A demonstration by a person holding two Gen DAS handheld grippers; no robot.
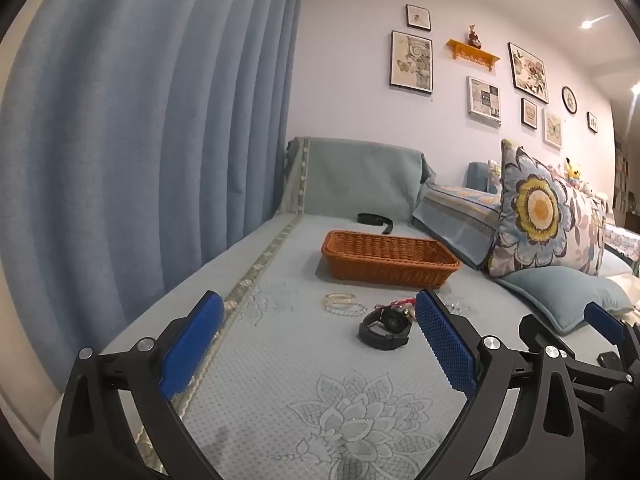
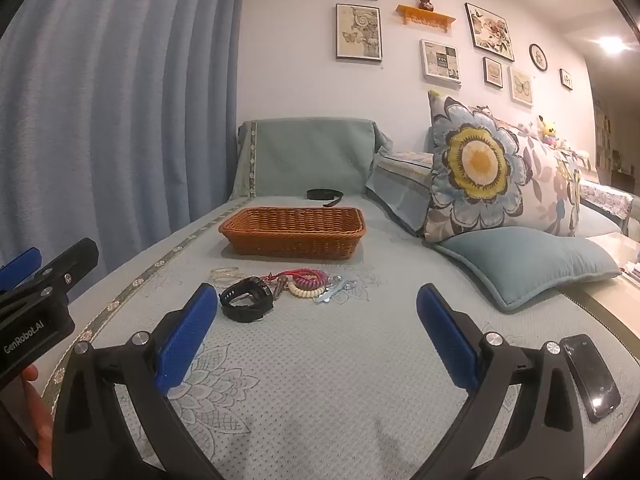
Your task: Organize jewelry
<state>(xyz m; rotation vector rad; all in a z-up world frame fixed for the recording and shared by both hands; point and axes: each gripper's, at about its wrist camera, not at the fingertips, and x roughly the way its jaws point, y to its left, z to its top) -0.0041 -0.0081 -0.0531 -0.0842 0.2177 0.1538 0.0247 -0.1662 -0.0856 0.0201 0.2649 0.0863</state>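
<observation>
A brown wicker basket (image 1: 390,258) (image 2: 294,230) stands on the blue-green sofa cover. In front of it lies a small heap of jewelry: a black watch (image 1: 385,328) (image 2: 247,299), pale bead bracelets (image 1: 343,303) (image 2: 225,273), a pink and cream coiled bracelet (image 2: 307,283), a red cord (image 2: 290,273) and silver pieces (image 2: 334,290). My left gripper (image 1: 318,344) is open and empty, short of the heap. My right gripper (image 2: 316,336) is open and empty, near the watch. The right gripper shows at the left view's right edge (image 1: 600,344).
A black strap (image 1: 374,220) (image 2: 325,195) lies behind the basket. A flowered cushion (image 2: 496,172) and a plain blue cushion (image 2: 528,264) sit to the right. A black phone (image 2: 590,376) lies at the sofa's right edge. Blue curtain (image 1: 140,140) hangs at left.
</observation>
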